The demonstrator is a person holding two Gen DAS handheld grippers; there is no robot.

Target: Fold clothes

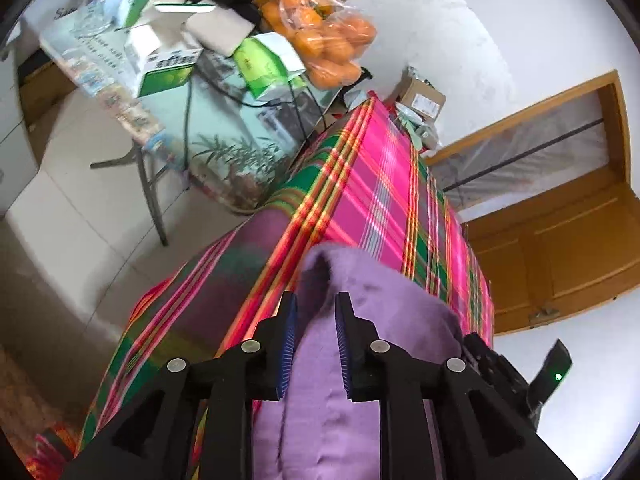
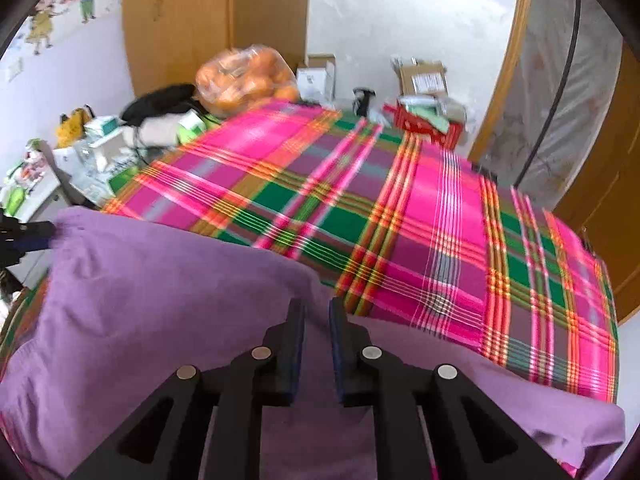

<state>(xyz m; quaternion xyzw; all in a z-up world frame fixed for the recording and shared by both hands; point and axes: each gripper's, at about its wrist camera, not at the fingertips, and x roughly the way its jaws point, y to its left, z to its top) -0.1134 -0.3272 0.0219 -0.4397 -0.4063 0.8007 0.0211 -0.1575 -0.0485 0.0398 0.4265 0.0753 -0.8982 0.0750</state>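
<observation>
A purple garment (image 1: pixel 384 300) lies on a table covered with a pink and green plaid cloth (image 1: pixel 360 200). My left gripper (image 1: pixel 316 314) is shut on a raised fold of the garment at the table's left edge. In the right wrist view the purple garment (image 2: pixel 160 280) is lifted along its far edge, and my right gripper (image 2: pixel 316 320) is shut on that edge near the middle. The left gripper (image 2: pixel 24 236) shows at the far left, holding the garment's corner. The right gripper's body (image 1: pixel 496 364) appears just behind the fabric in the left wrist view.
Beyond the garment stretches the plaid cloth (image 2: pixel 420 208). A bag of oranges (image 2: pixel 244 76), a cardboard box (image 2: pixel 424 76) and a red box (image 2: pixel 428 124) sit at its far edge. A cluttered folding table (image 1: pixel 224 128) stands to the left. A wooden door (image 1: pixel 560 264) is on the right.
</observation>
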